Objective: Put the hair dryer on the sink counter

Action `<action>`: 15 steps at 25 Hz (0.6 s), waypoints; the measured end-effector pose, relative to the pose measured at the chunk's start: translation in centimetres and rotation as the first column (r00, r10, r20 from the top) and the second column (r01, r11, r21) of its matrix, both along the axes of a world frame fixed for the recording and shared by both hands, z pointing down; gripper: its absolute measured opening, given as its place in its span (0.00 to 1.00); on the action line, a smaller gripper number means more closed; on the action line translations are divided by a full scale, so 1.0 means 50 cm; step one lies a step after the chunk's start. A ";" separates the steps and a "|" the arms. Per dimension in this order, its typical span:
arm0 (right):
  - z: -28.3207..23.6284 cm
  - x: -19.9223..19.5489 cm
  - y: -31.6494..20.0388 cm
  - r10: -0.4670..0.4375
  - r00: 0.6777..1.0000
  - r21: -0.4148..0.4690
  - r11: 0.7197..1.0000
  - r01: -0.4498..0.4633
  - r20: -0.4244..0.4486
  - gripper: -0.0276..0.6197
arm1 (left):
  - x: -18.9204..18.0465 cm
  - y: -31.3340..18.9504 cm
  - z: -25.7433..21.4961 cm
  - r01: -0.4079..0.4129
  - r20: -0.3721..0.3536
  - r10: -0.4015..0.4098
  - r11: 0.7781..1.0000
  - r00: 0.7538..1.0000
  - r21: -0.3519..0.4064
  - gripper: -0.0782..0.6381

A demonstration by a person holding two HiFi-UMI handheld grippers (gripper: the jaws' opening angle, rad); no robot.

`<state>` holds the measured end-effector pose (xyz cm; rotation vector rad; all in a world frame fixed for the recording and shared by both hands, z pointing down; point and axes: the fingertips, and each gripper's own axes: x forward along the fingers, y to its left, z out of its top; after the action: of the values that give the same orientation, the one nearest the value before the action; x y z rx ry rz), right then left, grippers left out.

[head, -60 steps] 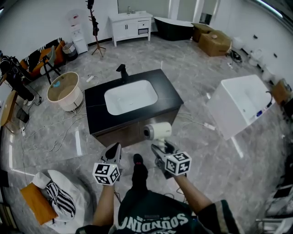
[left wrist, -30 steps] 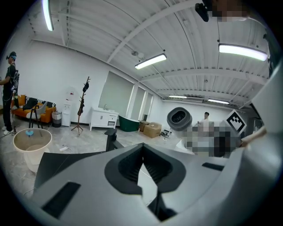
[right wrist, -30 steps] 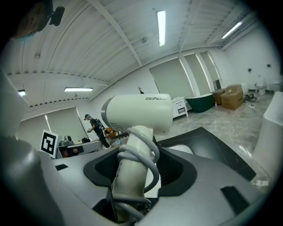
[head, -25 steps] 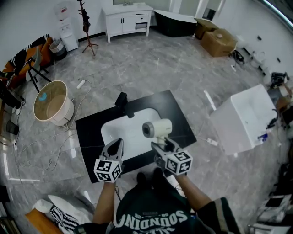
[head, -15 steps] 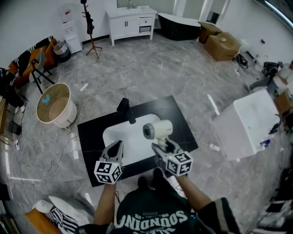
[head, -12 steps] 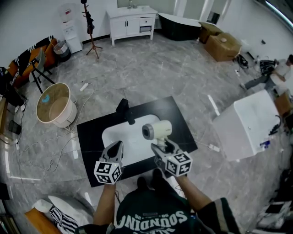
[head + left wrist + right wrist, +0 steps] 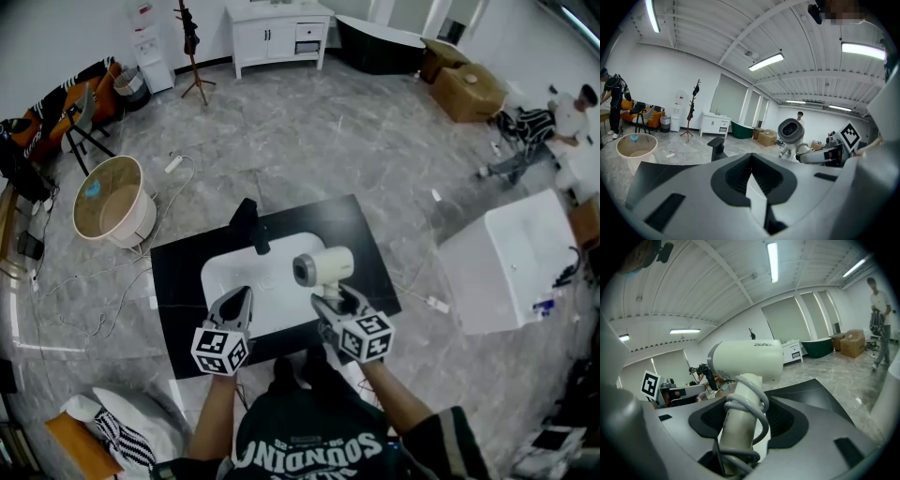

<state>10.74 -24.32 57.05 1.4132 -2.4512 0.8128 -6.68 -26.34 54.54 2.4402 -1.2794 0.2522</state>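
- Since the earliest frame, the black surface [image 7: 364, 246] had been brought from well ahead to directly beneath the tongs. The hair dryer [image 7: 322, 267] was now held above the right edge of the white basin [image 7: 230, 281], not yet set down.
- The right tongs [image 7: 330, 302] were clamped on the hair dryer's handle; the left tongs [image 7: 234, 304] were pressed together on nothing.
- A release here was judged risky: the rounded barrel could be expected to roll on the smooth, glossy top and slide into the basin.
- The grey cord [image 7: 746, 411], coiled round the handle, might be snagged between the jaws at release, so that the dryer was dragged over.
- The dryer's shell was seen to be cream matte plastic and cylindrical. The surface was a flat dark slab, with an angular black faucet [image 7: 248, 223] behind the basin.
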 end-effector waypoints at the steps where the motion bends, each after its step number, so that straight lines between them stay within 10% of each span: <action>1: 0.006 0.006 -0.002 -0.004 1.000 -0.004 1.000 0.004 -0.004 0.42 | 0.006 -0.003 0.004 0.002 0.001 -0.002 1.000 1.000 -0.005 0.11; 15: 0.080 0.104 -0.074 -0.047 0.998 -0.080 0.996 0.043 -0.047 0.42 | 0.070 -0.029 0.062 0.034 0.023 -0.032 0.996 0.999 -0.081 0.11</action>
<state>15.91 -28.02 61.07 1.3290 -2.3783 0.8455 -3.20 -27.82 57.66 2.3516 -1.2917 0.3159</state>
